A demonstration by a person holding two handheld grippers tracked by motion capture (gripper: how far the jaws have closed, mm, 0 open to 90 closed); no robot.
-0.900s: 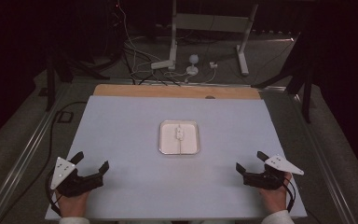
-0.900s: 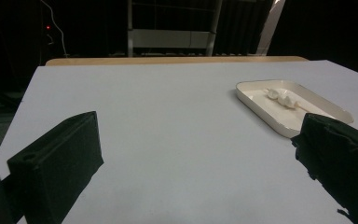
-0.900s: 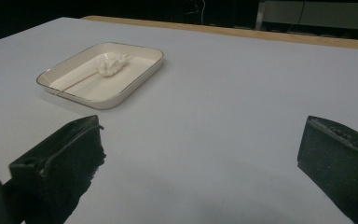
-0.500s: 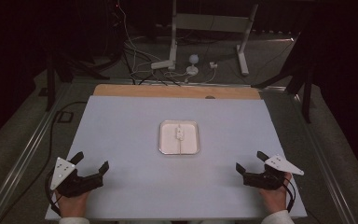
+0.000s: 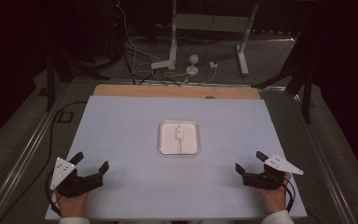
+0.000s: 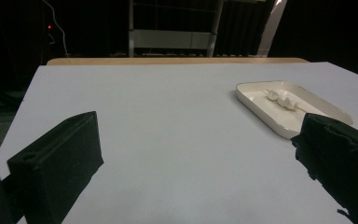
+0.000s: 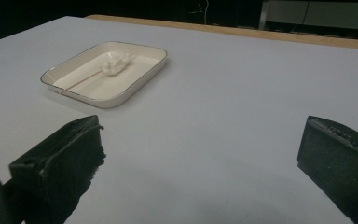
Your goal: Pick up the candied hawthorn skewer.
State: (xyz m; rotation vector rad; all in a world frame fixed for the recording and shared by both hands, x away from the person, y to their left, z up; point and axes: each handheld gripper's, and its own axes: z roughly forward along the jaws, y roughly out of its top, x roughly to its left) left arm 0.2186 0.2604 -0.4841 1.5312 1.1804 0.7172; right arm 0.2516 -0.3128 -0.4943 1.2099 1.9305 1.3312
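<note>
I'm holding both hand-held grippers, left (image 5: 92, 169) & right (image 5: 251, 162), wide open, empty; white tray (image 5: 179, 137) w/ stick (image 5: 180, 140) untouched, nothing begun.

Dim room; the pale tabletop (image 5: 121, 140) is the brightest surface, evenly lit from above, its far edge meeting near-black surroundings. Soft, faint shadows lie under the tray (image 5: 179, 137) and beneath each gripper's jaws. No glare. High view slightly grainy and soft throughout. In both gripper views the near black jaws are blurred, and the tabletop's far corners darken.
</note>
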